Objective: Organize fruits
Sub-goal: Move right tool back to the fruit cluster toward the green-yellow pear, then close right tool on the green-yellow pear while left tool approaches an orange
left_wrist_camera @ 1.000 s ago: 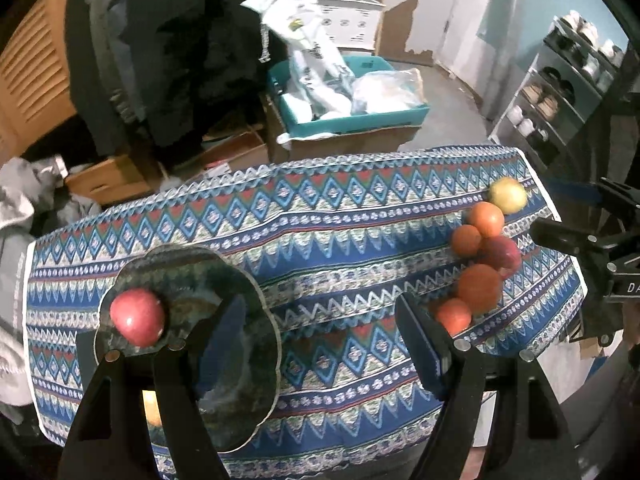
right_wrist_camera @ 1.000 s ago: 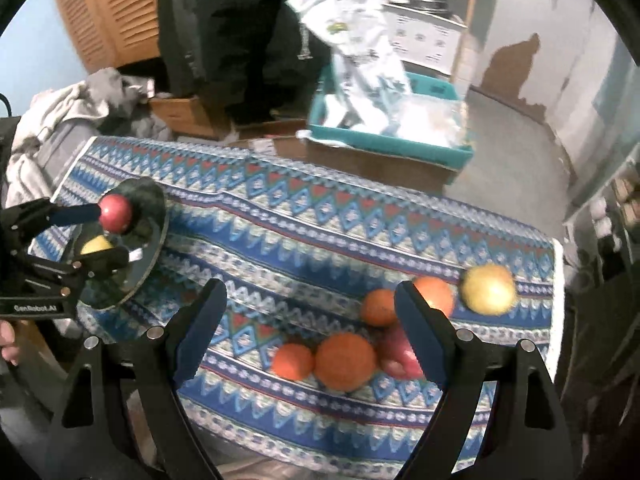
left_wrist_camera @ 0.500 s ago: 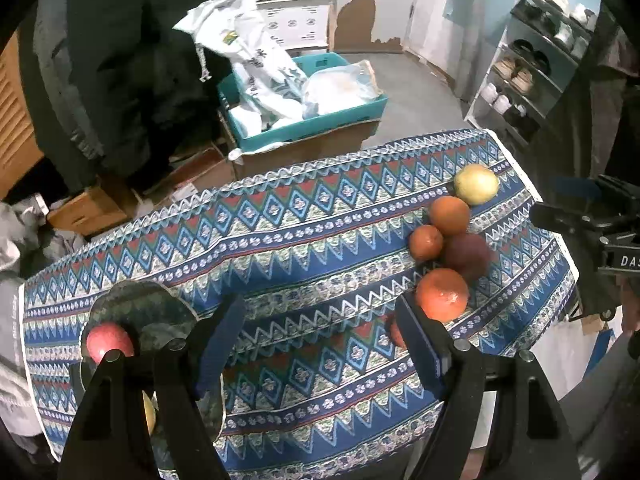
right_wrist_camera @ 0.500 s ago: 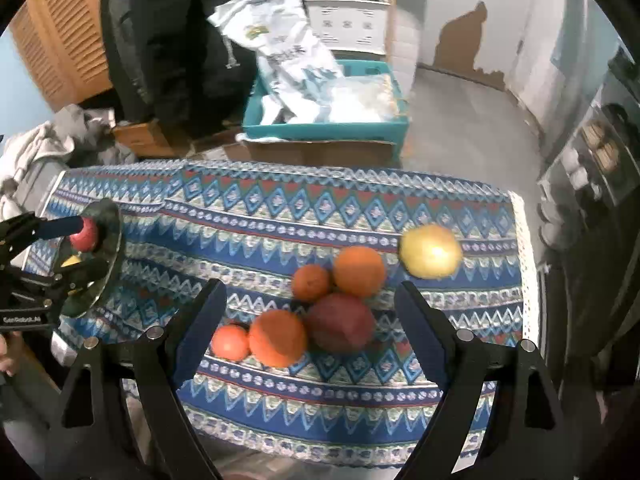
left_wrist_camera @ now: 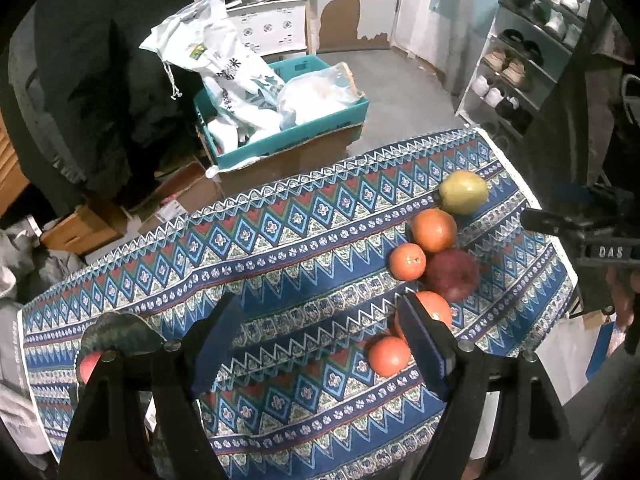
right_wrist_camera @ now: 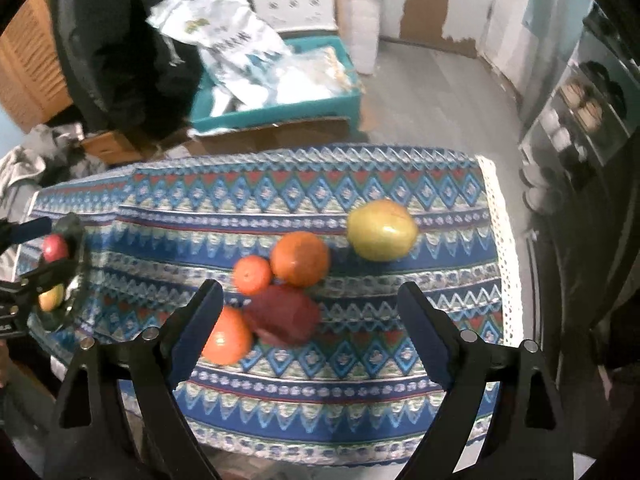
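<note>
Opened wider on both sides, with nothing pinched: left gripper [left_wrist_camera: 320, 344] and right gripper [right_wrist_camera: 310, 320] both empty. Hung over the patterned cloth [left_wrist_camera: 280, 248]. Right gripper closest to the fruit pile: dark red apple [right_wrist_camera: 282, 314] sitting just ahead between its fingers [right_wrist_camera: 200, 316], orange [right_wrist_camera: 300, 258] and yellow-green pear [right_wrist_camera: 382, 230] farther off. Fruit all round, so no long side to line up with. Saw the dark plate [right_wrist_camera: 70, 264] far off at the cloth's other end, holding a red apple [right_wrist_camera: 55, 247] already.

grey floor [left_wrist_camera: 400, 92], shoe rack [left_wrist_camera: 532, 52] at right, patchy wall [left_wrist_camera: 348, 4] behind.
</note>
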`<action>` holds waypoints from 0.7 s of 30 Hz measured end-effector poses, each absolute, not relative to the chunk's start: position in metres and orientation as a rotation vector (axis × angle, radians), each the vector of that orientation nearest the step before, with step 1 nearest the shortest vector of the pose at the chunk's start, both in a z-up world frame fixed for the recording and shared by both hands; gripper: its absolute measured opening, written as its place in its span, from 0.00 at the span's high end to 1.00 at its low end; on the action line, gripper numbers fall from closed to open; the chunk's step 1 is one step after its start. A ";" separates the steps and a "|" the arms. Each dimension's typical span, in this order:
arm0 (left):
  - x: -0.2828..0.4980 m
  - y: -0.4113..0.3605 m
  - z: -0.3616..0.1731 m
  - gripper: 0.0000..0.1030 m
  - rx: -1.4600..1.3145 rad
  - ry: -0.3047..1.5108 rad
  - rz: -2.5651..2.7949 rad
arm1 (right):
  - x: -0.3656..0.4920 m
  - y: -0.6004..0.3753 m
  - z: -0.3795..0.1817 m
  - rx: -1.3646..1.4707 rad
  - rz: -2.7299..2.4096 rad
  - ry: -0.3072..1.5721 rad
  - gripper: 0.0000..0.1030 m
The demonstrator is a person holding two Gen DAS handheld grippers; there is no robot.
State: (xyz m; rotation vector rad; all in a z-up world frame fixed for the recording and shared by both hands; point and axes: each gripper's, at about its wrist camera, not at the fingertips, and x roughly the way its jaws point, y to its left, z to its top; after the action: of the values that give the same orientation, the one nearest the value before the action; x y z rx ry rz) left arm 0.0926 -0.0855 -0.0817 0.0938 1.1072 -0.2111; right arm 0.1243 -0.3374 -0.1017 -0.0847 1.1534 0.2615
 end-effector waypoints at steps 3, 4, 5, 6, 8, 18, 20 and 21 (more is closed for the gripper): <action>0.104 -0.084 -0.088 0.21 0.091 1.124 -0.211 | 0.142 -0.347 -0.110 -0.084 0.240 1.193 0.14; 0.108 -0.084 -0.091 0.21 0.088 1.130 -0.211 | 0.148 -0.350 -0.113 -0.079 0.234 1.206 0.14; 0.113 -0.083 -0.094 0.21 0.081 1.137 -0.210 | 0.154 -0.353 -0.116 -0.074 0.232 1.220 0.14; 0.117 -0.082 -0.096 0.21 0.074 1.142 -0.211 | 0.159 -0.355 -0.120 -0.069 0.232 1.235 0.14; 0.128 -0.081 -0.103 0.20 0.058 1.160 -0.209 | 0.173 -0.359 -0.129 -0.066 0.233 1.265 0.14; 0.164 -0.076 -0.147 0.16 0.017 1.241 -0.204 | 0.233 -0.384 -0.181 -0.032 0.190 1.381 0.14; 0.168 -0.074 -0.155 0.16 0.014 1.255 -0.207 | 0.241 -0.386 -0.192 -0.023 0.191 1.397 0.14; 0.169 -0.075 -0.158 0.16 0.015 1.261 -0.209 | 0.245 -0.386 -0.196 -0.023 0.195 1.404 0.14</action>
State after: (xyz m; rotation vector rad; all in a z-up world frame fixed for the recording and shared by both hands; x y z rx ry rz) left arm 0.1695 -0.0745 -0.1585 0.0148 1.2612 -0.2090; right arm 0.2451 -0.3856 -0.1958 -0.0226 1.4039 0.1953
